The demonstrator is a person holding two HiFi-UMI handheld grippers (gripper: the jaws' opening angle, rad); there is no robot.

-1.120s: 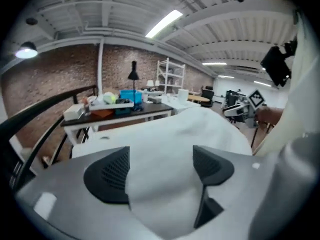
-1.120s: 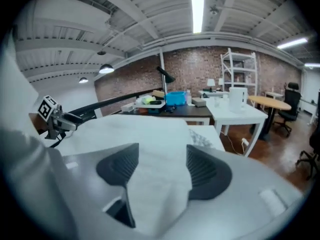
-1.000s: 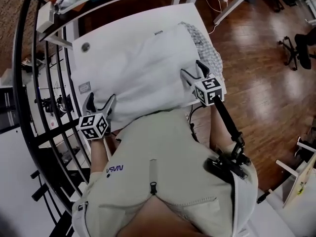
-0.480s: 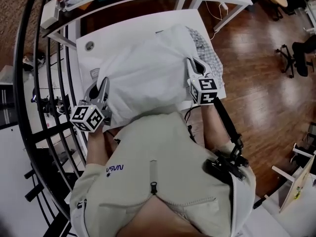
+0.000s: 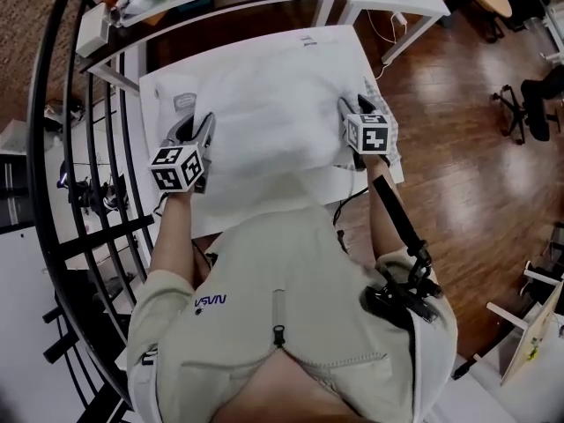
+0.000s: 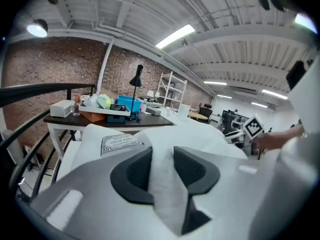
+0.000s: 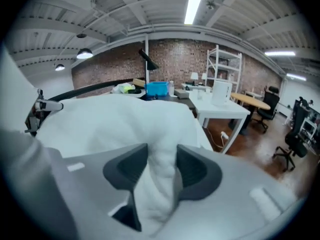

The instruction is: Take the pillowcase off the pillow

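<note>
White pillowcase (image 5: 264,104), pillow inside, flat on tabletop (image 5: 150,91); not yet stripped. Left gripper (image 5: 198,129) at its left edge, right gripper (image 5: 357,106) at right edge: likely paired pinch to tug cover loose. Both sets of fingers (image 6: 135,171) opening; fabric fold fills each gap, touching both sides.

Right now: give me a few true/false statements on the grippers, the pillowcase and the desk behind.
1. The left gripper has pillowcase fabric between its jaws. True; those jaws are opening.
2. The right gripper has nothing between its jaws. False: bunched white fabric sits between them as they open.
3. The pillowcase lies on the wooden floor. False: it lies on the white table.
4. A black lamp stands on the dark desk beyond the table. True.
</note>
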